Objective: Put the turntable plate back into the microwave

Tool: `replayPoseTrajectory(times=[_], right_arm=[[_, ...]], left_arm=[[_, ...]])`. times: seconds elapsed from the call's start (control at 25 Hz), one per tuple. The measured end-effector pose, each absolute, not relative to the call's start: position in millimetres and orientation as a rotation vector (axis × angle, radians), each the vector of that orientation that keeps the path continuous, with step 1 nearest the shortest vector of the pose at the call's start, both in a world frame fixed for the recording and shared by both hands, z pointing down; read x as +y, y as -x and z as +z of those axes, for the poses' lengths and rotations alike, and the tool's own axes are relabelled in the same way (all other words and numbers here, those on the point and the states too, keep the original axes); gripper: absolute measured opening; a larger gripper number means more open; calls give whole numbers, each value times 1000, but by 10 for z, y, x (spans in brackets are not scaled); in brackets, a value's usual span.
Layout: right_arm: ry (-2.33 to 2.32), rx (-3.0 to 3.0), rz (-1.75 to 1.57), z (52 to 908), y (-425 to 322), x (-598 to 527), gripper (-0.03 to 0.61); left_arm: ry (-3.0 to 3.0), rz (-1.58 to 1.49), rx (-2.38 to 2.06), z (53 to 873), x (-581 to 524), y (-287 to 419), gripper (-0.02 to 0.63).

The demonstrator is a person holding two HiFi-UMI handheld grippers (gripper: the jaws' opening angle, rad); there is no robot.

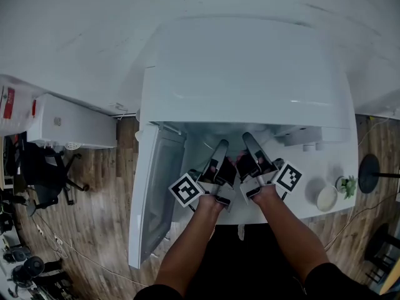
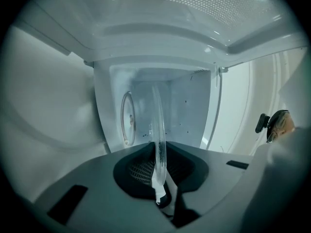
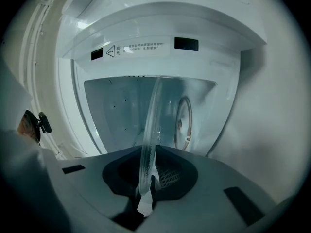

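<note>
**Gripping the plate at the microwave mouth**

Clenching the near rim of the glass turntable plate (image 2: 160, 152) with left tool (image 1: 220, 147) and right tool (image 1: 249, 141), side by side. Reaching with it into the open white microwave (image 1: 244, 67), door (image 1: 156, 192) swung out left.

Dim, cool light; fisheye views vignetted, soft.

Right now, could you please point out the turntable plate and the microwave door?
turntable plate (image 2: 159, 145), left gripper view, clamped glass rim.
microwave door (image 1: 157, 183), head view, inner window pane.
</note>
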State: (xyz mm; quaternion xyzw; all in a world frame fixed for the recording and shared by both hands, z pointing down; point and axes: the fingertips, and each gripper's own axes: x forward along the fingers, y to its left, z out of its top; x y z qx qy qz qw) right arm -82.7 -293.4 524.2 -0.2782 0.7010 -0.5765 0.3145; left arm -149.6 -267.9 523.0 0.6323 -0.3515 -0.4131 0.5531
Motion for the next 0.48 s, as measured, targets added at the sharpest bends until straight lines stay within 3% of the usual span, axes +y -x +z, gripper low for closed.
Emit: replayPoseTrajectory(times=[0.12,0.48], right_arm=[[771,1889,-1536,5280,850,-2978,87],[775,1851,-1592,5366,811,-3134,84]], left_arm=[[-1481,-1017,-818,5225,-2767,1524,75],[-1435,-1063,-817,5317,-3051,1529,83]])
